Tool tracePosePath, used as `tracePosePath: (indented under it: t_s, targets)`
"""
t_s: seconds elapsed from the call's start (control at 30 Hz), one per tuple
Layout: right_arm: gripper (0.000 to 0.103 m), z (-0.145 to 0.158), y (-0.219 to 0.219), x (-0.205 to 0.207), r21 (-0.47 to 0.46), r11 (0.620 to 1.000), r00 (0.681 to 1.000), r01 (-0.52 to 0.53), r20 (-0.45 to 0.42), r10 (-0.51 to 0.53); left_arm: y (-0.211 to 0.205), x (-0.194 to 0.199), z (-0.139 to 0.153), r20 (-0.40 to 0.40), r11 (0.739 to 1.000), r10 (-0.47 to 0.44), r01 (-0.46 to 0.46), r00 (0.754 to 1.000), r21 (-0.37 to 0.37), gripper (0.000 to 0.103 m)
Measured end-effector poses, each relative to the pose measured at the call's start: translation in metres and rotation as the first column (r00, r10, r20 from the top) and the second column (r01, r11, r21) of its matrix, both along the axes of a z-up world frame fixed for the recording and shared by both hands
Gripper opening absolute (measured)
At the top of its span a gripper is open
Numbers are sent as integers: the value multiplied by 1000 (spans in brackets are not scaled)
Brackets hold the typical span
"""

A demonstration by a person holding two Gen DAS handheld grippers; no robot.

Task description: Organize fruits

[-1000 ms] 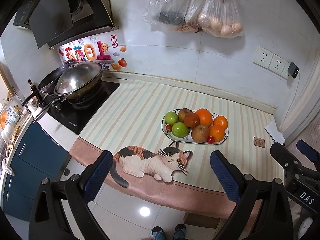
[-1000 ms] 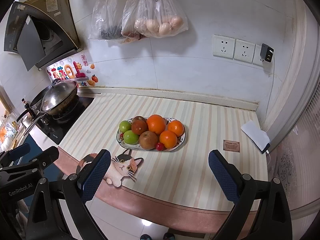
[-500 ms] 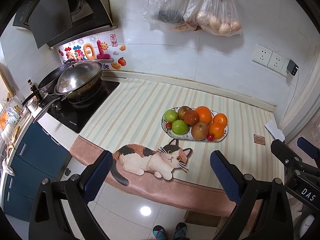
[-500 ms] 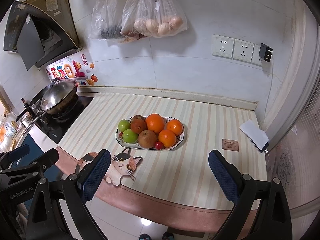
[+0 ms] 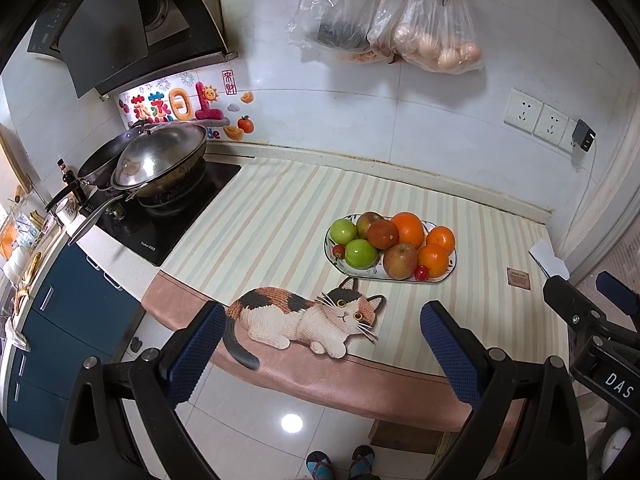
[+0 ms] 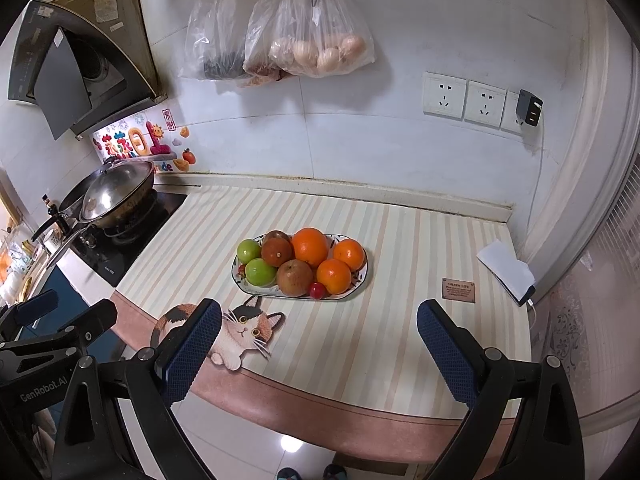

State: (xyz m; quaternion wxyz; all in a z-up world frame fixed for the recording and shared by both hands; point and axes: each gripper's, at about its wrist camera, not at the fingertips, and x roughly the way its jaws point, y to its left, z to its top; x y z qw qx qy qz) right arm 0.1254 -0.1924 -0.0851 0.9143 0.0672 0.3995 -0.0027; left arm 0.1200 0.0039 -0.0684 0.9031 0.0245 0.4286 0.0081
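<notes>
Your left gripper hangs off the front edge of the counter, fingers spread wide, nothing between them; your right gripper likewise, jaws wide and empty, just beside the left one. The fruit plate sits mid-counter on the striped mat, well ahead of both grippers; on it, two green apples at the left end, a large orange at the back with two smaller oranges toward the right, a brownish apple at the front, a dark reddish fruit behind it, a small red fruit at the front rim. A cat print lies on the mat between you and the plate. To the left, a lidded wok on the hob; above, plastic bags hang on the wall; a small card lies right of the plate.
</notes>
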Motion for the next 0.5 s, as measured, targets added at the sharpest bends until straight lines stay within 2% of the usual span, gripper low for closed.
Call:
tracePosePath:
  t_s: [0.5]
  targets:
    - [100, 4, 1, -8, 2, 1000, 1000, -11, -2, 11, 8, -4, 7, 12, 1000, -5, 5, 1000, 6, 100]
